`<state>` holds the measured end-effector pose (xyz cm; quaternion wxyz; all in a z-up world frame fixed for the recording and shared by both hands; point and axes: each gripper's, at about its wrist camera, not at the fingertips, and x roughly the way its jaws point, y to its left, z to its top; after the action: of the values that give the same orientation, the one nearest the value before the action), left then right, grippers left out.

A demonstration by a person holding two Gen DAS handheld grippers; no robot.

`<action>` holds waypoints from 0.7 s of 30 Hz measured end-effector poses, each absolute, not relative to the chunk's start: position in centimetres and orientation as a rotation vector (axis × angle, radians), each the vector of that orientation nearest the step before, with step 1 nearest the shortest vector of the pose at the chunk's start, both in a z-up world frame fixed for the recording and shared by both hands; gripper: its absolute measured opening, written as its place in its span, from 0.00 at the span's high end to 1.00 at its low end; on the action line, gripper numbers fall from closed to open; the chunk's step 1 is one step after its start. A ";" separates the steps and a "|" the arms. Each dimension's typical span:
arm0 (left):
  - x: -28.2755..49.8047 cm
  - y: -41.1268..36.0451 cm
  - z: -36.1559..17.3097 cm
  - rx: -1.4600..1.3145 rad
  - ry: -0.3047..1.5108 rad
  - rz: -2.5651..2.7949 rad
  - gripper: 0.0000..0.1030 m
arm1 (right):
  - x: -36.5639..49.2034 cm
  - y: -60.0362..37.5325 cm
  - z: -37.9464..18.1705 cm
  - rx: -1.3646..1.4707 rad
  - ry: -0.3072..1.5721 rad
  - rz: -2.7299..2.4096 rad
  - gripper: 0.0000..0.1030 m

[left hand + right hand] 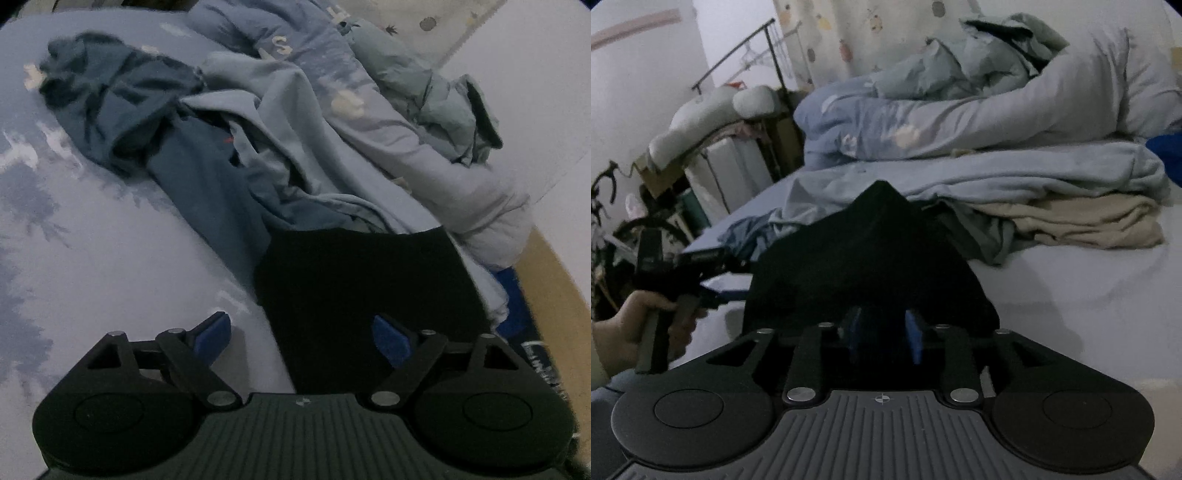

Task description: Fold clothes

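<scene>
A black garment (pixel 362 280) lies on the pale blue bed sheet (pixel 110 240). My left gripper (pixel 303 336) hovers open at its near left edge, one blue pad (pixel 391 339) over the black cloth and the other over the sheet. In the right wrist view the black garment (pixel 871 258) rises to a bunched peak, and my right gripper (pixel 883 332) is shut on its near edge, with cloth between the blue pads (pixel 913 334). A hand (pixel 631 328) holds the left gripper (pixel 713 291) at the garment's left side.
A heap of dark blue (pixel 122 103) and light blue clothes (pixel 280 122) lies behind the garment, beside a rumpled duvet (pixel 960 110). Folded light blue and beige cloths (pixel 1082 221) lie to the right. A clothes rack (pixel 746 48) and clutter stand beyond the bed's left edge.
</scene>
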<state>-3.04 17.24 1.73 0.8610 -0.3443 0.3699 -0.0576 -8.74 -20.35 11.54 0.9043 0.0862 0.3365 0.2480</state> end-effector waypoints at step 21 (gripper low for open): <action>4.0 15.2 1.3 -0.737 0.927 -0.572 0.65 | -13.9 -12.1 13.1 0.034 0.709 0.567 0.42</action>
<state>3.96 15.24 1.33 0.7915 -0.3426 0.4306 -0.2659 -13.86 -12.14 13.09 0.8986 0.0166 0.3425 0.2737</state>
